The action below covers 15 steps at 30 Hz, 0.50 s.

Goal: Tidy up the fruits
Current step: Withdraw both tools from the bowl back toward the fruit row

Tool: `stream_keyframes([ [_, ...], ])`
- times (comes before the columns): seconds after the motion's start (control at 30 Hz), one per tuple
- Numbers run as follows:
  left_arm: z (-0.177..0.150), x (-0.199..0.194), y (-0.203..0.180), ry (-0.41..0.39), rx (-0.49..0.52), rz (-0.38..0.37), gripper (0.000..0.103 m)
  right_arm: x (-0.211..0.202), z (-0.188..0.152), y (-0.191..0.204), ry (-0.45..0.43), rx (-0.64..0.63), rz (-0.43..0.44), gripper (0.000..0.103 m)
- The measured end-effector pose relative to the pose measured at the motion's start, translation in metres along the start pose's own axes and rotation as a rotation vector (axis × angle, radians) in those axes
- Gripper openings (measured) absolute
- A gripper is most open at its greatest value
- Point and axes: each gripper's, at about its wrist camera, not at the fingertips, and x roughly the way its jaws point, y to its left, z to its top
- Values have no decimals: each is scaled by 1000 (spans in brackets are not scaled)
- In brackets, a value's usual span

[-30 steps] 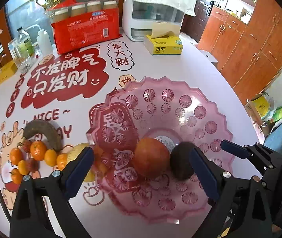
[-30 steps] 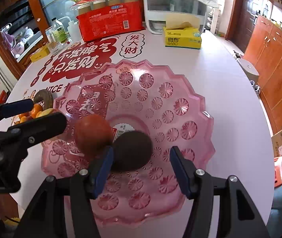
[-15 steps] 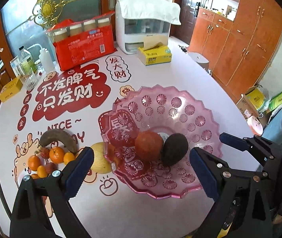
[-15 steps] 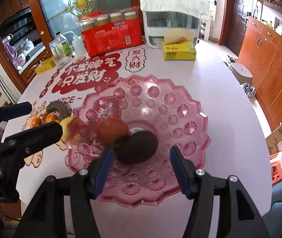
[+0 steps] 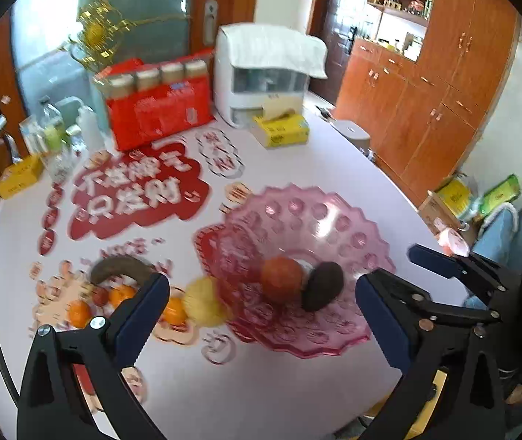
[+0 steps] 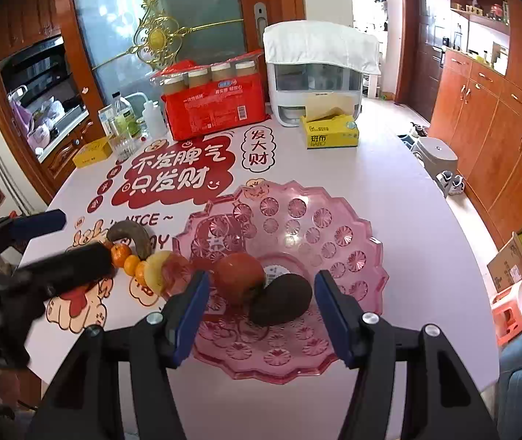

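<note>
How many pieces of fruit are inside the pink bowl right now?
2: a red-orange round fruit left of centre in the pink bowl, and a dark avocado-like fruit touching its right side. None appears hidden.

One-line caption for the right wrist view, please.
Open right gripper above pink bowl holding red fruit and dark avocado; more fruit waits on table.

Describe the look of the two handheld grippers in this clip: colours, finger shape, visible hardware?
Both the left gripper and the right gripper are matte black frames with long tapering fingers faced in blue pads, joined by silver round-headed screws. A black cable runs along the left edge of the left wrist view.
</note>
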Motion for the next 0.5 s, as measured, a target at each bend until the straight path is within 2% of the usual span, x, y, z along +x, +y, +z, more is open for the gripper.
stream_keyframes([
  [0.2,2,-27,45,-28,0,51,101,-9,5,23,-27,10,-19,60],
  [0.5,-12,-68,151,-47,-14,124,101,-13,9,88,-39,23,-37,60],
])
